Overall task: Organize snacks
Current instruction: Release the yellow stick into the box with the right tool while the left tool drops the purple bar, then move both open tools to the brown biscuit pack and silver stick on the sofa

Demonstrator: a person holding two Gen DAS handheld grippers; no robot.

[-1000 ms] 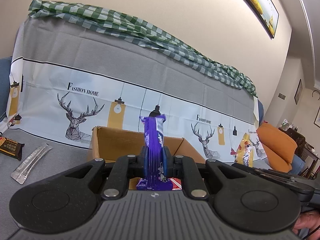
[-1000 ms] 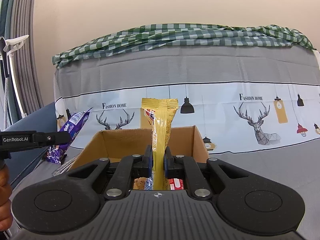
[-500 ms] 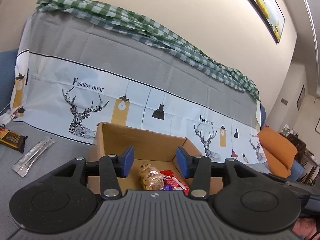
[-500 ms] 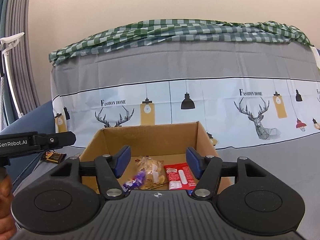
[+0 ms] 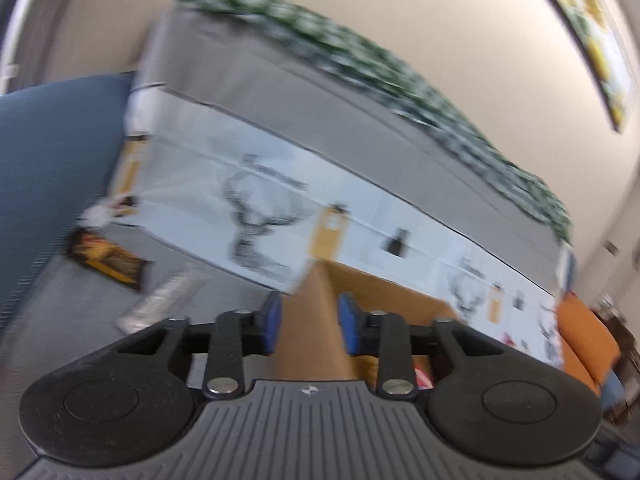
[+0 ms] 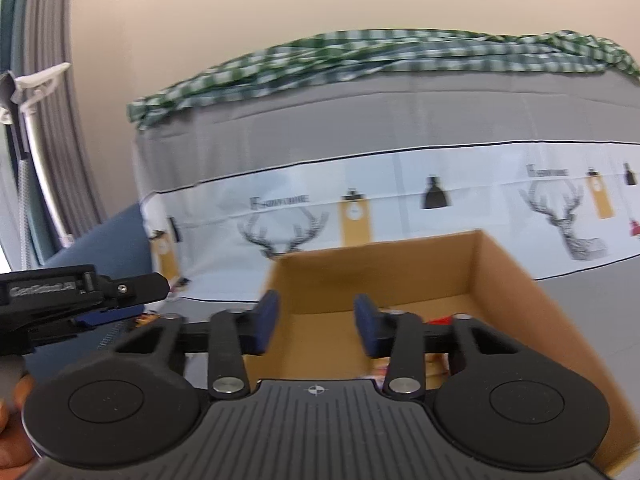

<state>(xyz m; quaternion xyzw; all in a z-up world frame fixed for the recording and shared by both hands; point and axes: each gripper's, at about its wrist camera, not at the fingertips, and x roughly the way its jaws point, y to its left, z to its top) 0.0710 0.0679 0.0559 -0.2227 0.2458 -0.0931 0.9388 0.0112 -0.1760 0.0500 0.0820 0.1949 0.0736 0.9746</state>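
Observation:
The open cardboard box stands on the grey cover; a red packet shows inside behind my fingers. My right gripper is open and empty over the box's near left part. My left gripper is open and empty at the box's left wall. To its left on the cover lie a silver wrapper and a dark brown and yellow snack bar. The left view is blurred. The left gripper also shows in the right wrist view at the left edge.
A sofa back draped in a deer-print cloth with a green checked cloth on top rises behind the box. An orange cushion lies at the right. A blue armrest is at the left.
Both grippers let go of their snacks, the purple pack and the yellow pack, into the box and opened. Both have since swung left, the left one fast and tilted.

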